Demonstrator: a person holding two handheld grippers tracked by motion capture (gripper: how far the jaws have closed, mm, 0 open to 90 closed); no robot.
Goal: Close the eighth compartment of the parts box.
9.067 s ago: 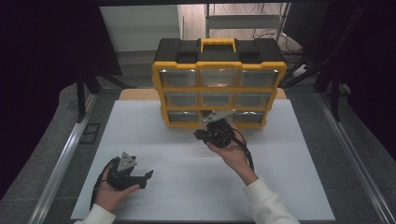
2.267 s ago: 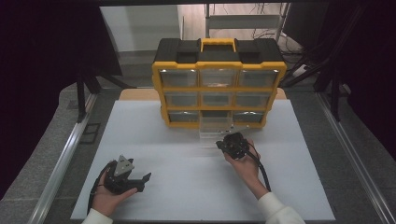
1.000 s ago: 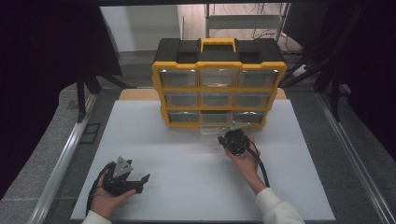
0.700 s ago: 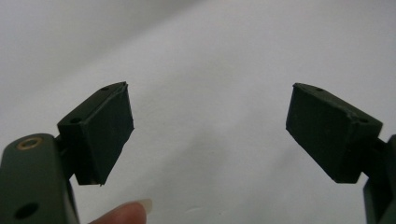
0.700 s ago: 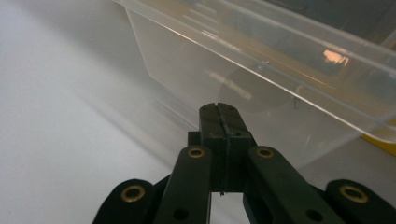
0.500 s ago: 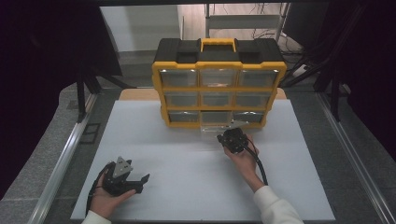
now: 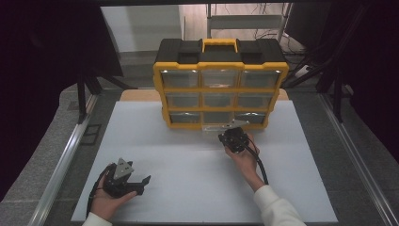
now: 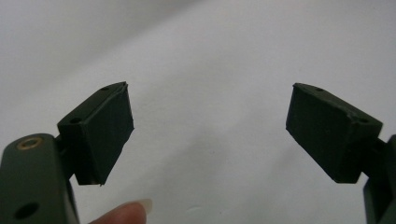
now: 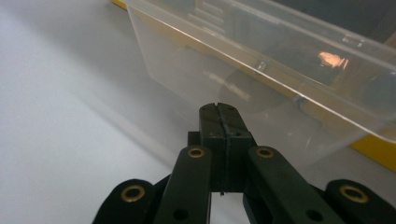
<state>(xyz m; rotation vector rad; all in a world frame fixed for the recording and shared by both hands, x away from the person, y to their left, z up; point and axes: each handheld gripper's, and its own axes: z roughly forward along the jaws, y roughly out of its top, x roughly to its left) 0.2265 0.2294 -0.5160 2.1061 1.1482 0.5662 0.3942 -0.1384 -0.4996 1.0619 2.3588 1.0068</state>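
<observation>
A yellow and black drawer organizer (image 7: 219, 89) stands at the back of the white table (image 7: 188, 165). Its bottom middle clear drawer (image 7: 214, 127) sticks out a little. My right gripper (image 7: 230, 132) is right in front of that drawer. In the right gripper view the jaws (image 9: 218, 108) are shut pad to pad, and their tips touch the clear drawer front (image 9: 280, 60). Nothing shows between them. My left gripper (image 7: 142, 185) rests at the table's front left with its jaws wide open and empty (image 8: 208, 130) over the bare white surface.
The organizer holds three rows of clear drawers under a black lid with a yellow handle (image 7: 219, 44). Metal rails (image 7: 66, 160) run along both table sides. A cable (image 7: 256, 162) trails from the right gripper along the forearm. A fingertip (image 8: 123, 212) shows beside the left jaw.
The right gripper drew back from the organizer with the clear drawer, then edged forward again over the last second. The left gripper has stayed in place, open.
</observation>
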